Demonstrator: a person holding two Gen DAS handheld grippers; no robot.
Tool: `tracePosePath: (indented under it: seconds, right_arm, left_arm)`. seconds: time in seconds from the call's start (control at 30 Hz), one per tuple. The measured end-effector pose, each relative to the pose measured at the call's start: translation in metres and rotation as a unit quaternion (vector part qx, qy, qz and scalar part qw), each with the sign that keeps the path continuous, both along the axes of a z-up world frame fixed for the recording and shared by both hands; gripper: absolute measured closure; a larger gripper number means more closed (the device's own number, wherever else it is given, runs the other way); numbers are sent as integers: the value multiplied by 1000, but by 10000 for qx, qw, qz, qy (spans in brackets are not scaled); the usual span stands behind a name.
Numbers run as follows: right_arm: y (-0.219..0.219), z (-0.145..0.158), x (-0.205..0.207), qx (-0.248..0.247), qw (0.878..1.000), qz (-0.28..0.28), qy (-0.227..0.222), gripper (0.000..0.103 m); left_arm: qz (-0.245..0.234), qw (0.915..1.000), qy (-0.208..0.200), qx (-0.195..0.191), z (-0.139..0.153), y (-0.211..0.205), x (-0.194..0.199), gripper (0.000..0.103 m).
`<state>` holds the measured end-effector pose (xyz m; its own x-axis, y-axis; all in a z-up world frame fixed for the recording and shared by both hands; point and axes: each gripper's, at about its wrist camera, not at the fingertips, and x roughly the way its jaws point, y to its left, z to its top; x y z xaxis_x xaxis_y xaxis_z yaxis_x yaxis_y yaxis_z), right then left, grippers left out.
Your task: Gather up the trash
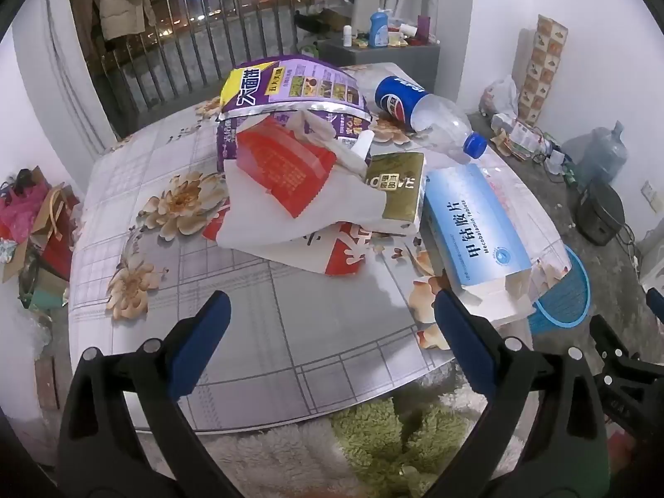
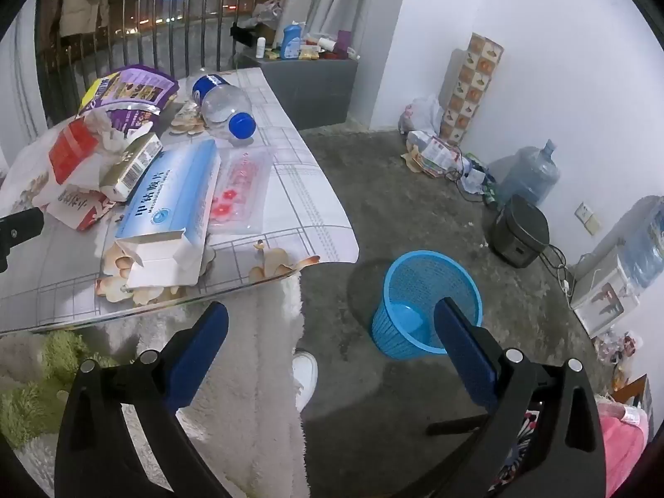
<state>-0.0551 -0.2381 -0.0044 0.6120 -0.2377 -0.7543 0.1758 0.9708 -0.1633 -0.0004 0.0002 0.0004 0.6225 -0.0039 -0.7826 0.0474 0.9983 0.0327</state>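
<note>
A heap of trash lies on the floral table [image 1: 257,323]: a purple snack bag [image 1: 286,91], a red packet [image 1: 286,166] on a white plastic bag [image 1: 332,203], a gold tissue pack [image 1: 398,182], a light blue medicine box [image 1: 477,228] and an empty blue-capped bottle [image 1: 431,116]. My left gripper [image 1: 332,319] hangs open over the table's near part, short of the heap, nothing between its fingers. The right gripper [image 2: 332,328] stands open past the table's right edge, above the floor. A blue mesh basket [image 2: 423,303] stands on the floor by its right finger. The medicine box [image 2: 174,203] and a clear blister tray [image 2: 245,191] lie near that edge.
A fluffy white and green cover [image 2: 249,373] lies below the table's front edge, with a white shoe [image 2: 305,373] beside it. On the floor to the right stand a dark cooker [image 2: 518,232], a water jug [image 2: 531,170] and loose clutter [image 2: 435,153] by the wall. A grey cabinet [image 1: 382,58] stands behind the table.
</note>
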Motion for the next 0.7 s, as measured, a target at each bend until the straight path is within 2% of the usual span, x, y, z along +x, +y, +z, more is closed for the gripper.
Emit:
tracePosePath:
  seconds: [0.7]
  right_arm:
    - [-11, 8, 1, 74, 9999, -131, -84, 6]
  left_arm:
    - [-566, 9983, -146, -48, 9, -22, -1, 9]
